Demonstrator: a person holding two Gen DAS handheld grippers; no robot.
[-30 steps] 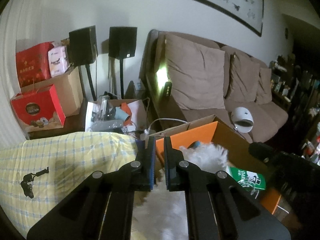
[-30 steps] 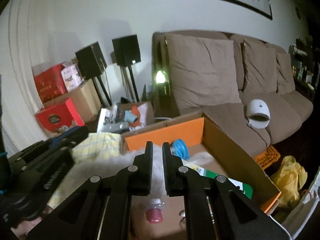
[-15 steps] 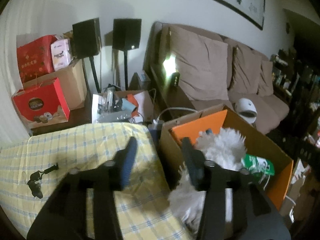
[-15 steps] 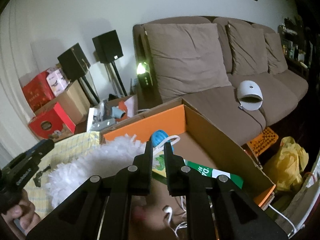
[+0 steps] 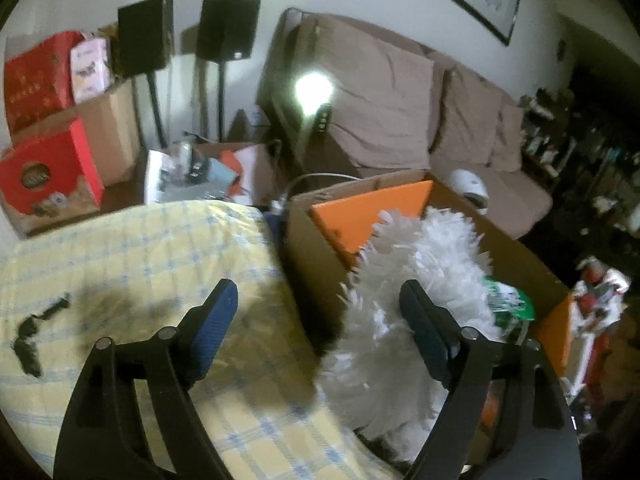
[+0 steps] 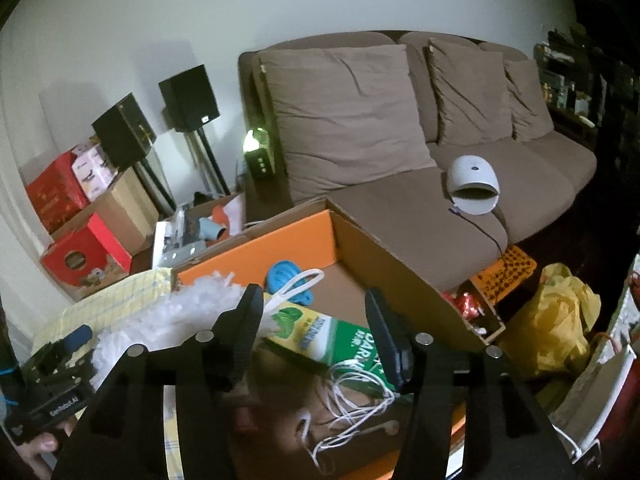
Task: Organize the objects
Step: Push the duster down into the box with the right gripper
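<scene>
Left gripper (image 5: 316,300): jaws apart and opening, blue pads gripping nothing. Its right finger (image 5: 424,332) sits against the white fluffy duster (image 5: 412,280), but the duster is not clamped. The duster lies over the near wall of the cardboard box (image 5: 316,256), one end inside, the other hanging out on the near side. Left finger is over the yellow checked cloth (image 5: 140,248), which has a small black object (image 5: 28,340) lying on it at far left.

Right gripper (image 6: 314,320): jaws also apart and opening, nothing pinched between them. It hangs over the inside of the cardboard box (image 6: 384,256), which has an orange inner wall. Below the fingers: a green-and-yellow packet (image 6: 320,336), tangled white earphone cable (image 6: 352,396), a blue round object (image 6: 286,276) with a white loop across it. Duster (image 6: 180,312) shows at the box's left edge. The left gripper's body (image 6: 52,380) is at lower left, fingertip of the person's hand (image 6: 44,444) under it.

Behind the box: brown sofa (image 6: 400,128) with a white domed device (image 6: 474,184) on the seat. Two black speakers (image 6: 188,98) on stands by the wall. Red cartons (image 6: 84,256) and an open box of clutter to the left. Yellow plastic bag (image 6: 560,320) on the floor at right.
</scene>
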